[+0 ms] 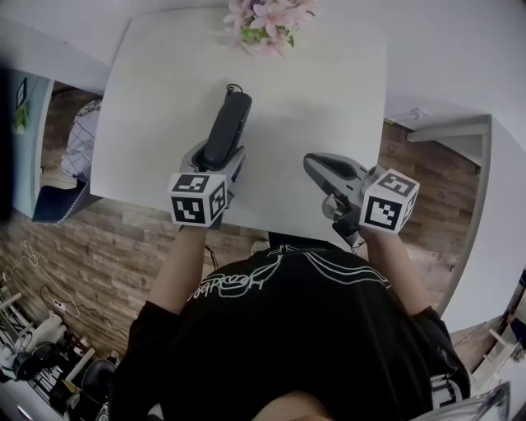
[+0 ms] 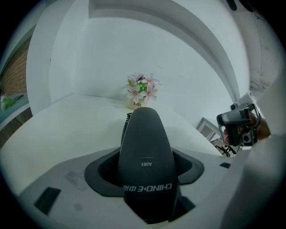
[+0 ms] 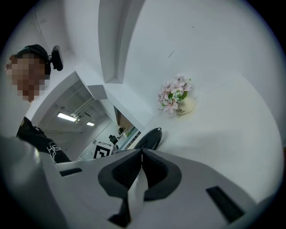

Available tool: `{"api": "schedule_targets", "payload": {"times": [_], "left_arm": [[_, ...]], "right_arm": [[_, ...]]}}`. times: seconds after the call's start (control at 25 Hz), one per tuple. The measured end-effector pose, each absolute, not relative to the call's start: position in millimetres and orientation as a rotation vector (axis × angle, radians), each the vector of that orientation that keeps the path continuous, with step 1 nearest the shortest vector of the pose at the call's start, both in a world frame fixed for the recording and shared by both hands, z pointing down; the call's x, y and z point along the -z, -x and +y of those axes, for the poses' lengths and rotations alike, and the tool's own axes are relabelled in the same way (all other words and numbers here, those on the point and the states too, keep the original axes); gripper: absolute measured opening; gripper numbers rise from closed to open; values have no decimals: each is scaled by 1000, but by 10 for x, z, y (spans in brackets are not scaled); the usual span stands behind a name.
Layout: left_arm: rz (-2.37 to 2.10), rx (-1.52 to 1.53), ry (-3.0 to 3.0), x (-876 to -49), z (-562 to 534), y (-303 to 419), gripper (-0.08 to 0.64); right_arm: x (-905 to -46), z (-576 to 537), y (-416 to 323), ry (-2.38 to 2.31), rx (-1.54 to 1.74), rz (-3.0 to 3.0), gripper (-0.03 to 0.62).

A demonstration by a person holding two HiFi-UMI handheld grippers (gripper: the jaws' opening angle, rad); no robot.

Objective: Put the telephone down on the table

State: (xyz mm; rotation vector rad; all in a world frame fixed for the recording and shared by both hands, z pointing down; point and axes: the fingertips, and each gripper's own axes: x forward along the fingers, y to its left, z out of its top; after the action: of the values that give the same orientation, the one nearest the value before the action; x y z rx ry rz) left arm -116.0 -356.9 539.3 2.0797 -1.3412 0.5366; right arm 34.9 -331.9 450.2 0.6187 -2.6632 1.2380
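Dark grey and plastic, the oblong telephone handset [image 1: 228, 127] sat pinched in our left hand-held gripper [image 1: 215, 158], over the middle of the white rectangular tabletop [image 1: 156, 99]. Our right hand-held gripper [image 1: 327, 170], jaws pressed together on nothing, hung by the near edge. Open white surface lay on either side; a pot of pink flowers [image 1: 267, 20] stood at the far edge.

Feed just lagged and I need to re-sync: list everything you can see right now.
telephone handset: one, dark grey, in left gripper, over the table
potted flowers: one, pink, table's far edge
table: one, white
floor: brown wood-look, around the table
left gripper: one, grey, shut on the telephone handset
right gripper: one, grey, shut, empty, over table's near right part
shirt: one, black, on the person
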Motion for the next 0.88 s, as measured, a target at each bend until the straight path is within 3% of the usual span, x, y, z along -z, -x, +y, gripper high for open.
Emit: {"api": "schedule_targets", "payload": {"times": [0.88], "left_arm": [[-1411,-897,-2055,-5756,-3602,943,285]], "right_arm": [[-4728,-3397,-517,-698,-1344,-2639,40]]}}
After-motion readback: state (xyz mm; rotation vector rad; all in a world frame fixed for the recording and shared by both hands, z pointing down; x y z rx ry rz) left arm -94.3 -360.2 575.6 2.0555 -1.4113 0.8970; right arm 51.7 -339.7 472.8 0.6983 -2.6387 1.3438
